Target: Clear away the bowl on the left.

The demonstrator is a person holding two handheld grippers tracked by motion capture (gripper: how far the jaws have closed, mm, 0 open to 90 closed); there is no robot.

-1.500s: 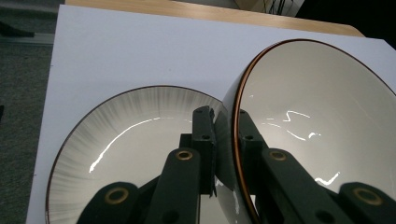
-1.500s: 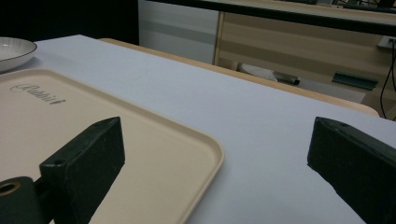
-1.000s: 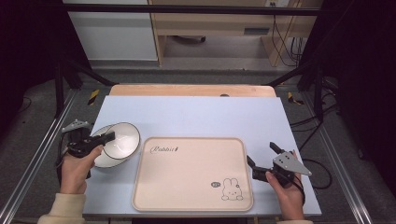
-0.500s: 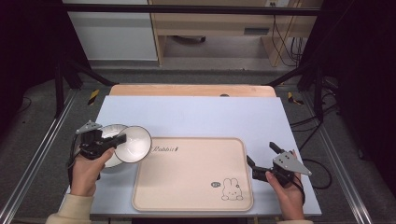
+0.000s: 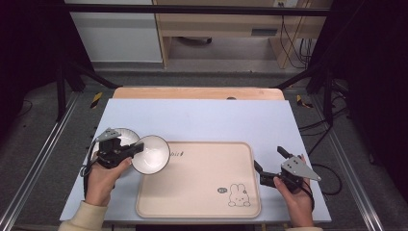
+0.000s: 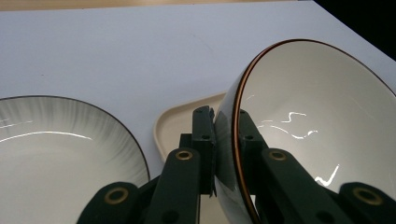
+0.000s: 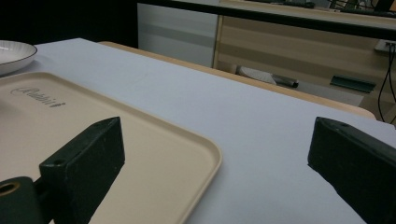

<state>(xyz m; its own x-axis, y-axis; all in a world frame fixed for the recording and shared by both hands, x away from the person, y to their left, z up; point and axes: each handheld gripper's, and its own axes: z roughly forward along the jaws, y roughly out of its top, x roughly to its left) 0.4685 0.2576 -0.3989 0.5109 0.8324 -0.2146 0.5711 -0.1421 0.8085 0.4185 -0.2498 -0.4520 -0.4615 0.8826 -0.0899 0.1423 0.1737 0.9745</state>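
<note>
White bowl (image 5: 151, 154): glazed, brown-rimmed, tilted; hangs over the tray's near-left corner, clear of its surface.
Grip point: bowl wall pinched at the rim, one jaw inside, one outside.
Left gripper (image 6: 224, 140): clamped tight on the bowl; hand (image 5: 103, 178) sits left of the tray.
Tray (image 5: 202, 192): beige, rabbit print, flat on the table (image 5: 211, 120).
Plate (image 6: 56, 154): white, dark-edged, just left of the tray.
Right gripper (image 5: 269, 166): jaws wide apart, nothing between them; rests at the tray's right edge.
</note>
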